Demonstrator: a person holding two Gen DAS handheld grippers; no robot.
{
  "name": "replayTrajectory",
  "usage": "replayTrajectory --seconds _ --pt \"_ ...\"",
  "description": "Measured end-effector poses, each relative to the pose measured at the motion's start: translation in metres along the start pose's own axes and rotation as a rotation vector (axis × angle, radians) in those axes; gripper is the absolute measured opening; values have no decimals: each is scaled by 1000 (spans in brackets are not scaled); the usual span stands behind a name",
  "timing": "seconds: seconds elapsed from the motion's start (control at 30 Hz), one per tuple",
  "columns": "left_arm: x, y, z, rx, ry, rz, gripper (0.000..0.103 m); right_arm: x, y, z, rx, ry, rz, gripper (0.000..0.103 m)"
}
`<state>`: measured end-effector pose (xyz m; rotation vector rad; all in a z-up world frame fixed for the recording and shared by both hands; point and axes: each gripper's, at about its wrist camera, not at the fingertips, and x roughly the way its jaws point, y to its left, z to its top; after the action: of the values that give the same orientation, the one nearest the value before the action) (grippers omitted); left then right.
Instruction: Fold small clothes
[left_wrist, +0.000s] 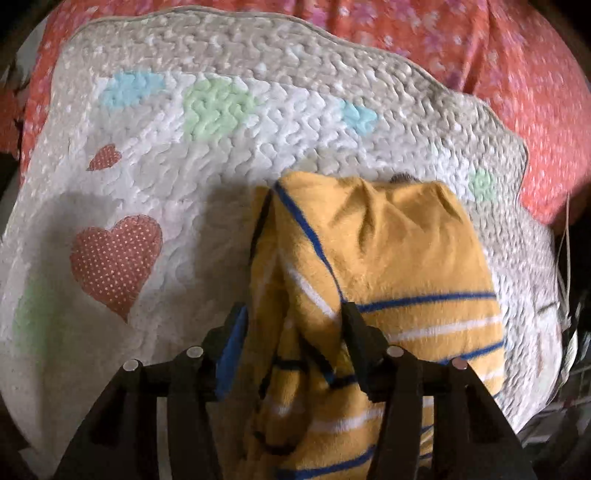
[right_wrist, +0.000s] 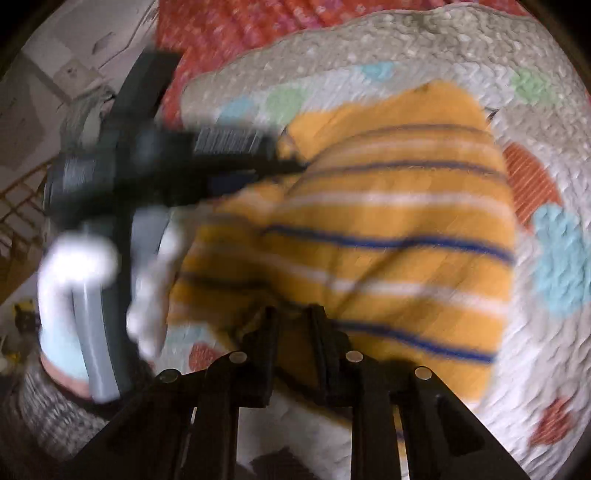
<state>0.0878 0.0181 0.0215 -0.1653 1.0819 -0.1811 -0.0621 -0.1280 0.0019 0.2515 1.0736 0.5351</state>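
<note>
Left tongs (left_wrist: 295, 317) and right tongs (right_wrist: 291, 314) each clamp the striped top (left_wrist: 388, 251), lower centre, over the quilt (left_wrist: 184, 155).

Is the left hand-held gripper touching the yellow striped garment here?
Touching. The left wrist view shows the left hand-held gripper with folds of the yellow striped garment bunched between its fingers, the cloth pressed against the right finger.

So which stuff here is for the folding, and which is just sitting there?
For the folding:
- yellow striped garment
- left tool, garment bunched between its fingers
- right tool, closed on the garment's edge

Just there:
- quilted mat with hearts, lying under the garment
- red flowery bedspread under the mat
</note>
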Motion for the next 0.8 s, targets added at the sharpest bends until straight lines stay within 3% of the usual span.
replayTrajectory --seconds 0.2,0.27,0.47,0.6,0.67,0.8 --pt "-14 16 -10 -13 -36 4 54 -16 -4 -24 68 34 61 22" --pt "-18 20 -22 4 -30 33 62 -22 -1 -35 83 56 63 22" --pt "-37 23 -64 76 -43 196 65 -50 5 -78 67 64 -32 22" --pt "-62 41 -90 22 -86 149 65 -76 -1 -89 91 8 -84 26" --pt "-84 46 -106 -13 -130 139 64 -88 -5 -95 107 -25 -121 36" --pt "-135 46 -144 -51 -253 147 64 -102 -12 -96 137 -86 -198 42"
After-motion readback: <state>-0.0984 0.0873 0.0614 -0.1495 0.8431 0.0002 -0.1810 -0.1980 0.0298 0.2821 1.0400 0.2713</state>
